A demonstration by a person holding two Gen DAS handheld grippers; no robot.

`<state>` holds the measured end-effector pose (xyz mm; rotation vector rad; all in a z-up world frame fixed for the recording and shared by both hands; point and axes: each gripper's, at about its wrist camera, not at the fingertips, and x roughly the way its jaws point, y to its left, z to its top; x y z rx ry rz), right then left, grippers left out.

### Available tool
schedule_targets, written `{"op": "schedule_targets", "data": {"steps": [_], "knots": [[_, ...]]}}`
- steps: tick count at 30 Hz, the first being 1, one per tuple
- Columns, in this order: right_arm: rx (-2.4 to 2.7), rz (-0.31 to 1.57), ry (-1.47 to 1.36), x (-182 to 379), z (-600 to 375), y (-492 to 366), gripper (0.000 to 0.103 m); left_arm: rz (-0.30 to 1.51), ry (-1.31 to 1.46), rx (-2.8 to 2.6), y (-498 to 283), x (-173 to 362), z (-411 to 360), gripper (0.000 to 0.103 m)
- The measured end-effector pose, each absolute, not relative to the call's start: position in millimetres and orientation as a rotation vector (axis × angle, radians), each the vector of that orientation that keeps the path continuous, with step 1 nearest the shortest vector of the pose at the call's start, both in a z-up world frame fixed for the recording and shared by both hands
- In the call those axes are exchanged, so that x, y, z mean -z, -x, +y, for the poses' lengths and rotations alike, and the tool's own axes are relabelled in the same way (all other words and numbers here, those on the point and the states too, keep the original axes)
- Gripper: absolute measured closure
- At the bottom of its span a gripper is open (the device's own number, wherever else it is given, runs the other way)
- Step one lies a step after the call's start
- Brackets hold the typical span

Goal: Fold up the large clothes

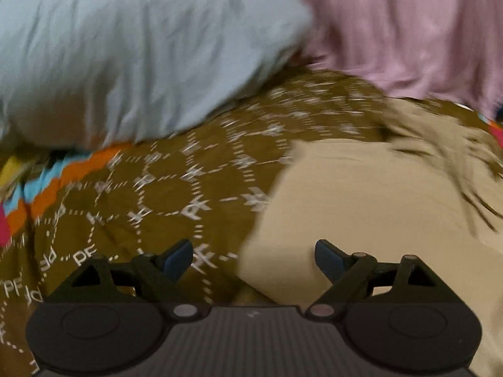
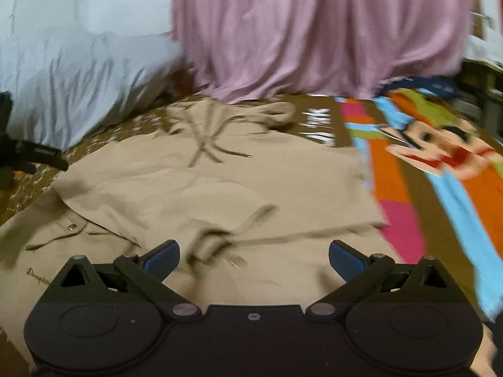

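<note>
A beige hoodie [image 2: 220, 188] lies spread on the bed, partly folded, its hood and drawstrings at the far end and a small logo near the left. My right gripper [image 2: 254, 259] is open and empty, hovering over the hoodie's near part. In the left wrist view the hoodie [image 1: 361, 204] lies to the right. My left gripper [image 1: 253, 259] is open and empty above the hoodie's left edge, where it meets the brown bedspread [image 1: 163, 188]. The left gripper's body also shows at the left edge of the right wrist view [image 2: 19, 154].
A pale blue pillow [image 1: 125, 56] lies at the far left, also in the right wrist view [image 2: 72, 84]. A pink curtain [image 2: 314, 31] hangs behind the bed. The bedspread has a colourful cartoon print [image 2: 440, 163] on the right.
</note>
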<state>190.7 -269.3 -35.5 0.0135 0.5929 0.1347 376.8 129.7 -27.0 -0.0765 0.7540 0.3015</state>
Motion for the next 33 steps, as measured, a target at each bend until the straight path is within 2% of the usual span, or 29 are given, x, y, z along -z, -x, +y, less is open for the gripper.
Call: {"op": "schedule_targets", "data": {"steps": [7,9,13,22,26,33], "knots": [[-0.134,0.621,0.112,52.5,-231.8,-232.8,0.002,0.821,0.116,-0.382,-415.4,60.1,153.4,0.016],[-0.129,0.662,0.13,62.7,-231.6,-237.9,0.002,0.833,0.098,-0.388,-417.4,67.0,153.7,0.013],[-0.132,0.696,0.118,73.0,-235.6,-238.0,0.002,0.809,0.116,-0.372,-401.7,57.5,157.1,0.014],[-0.195,0.649,0.107,34.8,-264.3,-179.3,0.001,0.744,-0.008,-0.181,-295.5,6.9,151.5,0.004],[-0.255,0.672,0.159,22.3,-277.7,-131.7,0.001,0.767,-0.073,-0.038,-234.3,-10.5,137.6,0.0],[-0.288,0.725,0.312,24.4,-277.6,-52.9,0.001,0.853,-0.045,0.124,-149.8,-16.4,98.6,0.0]]}}
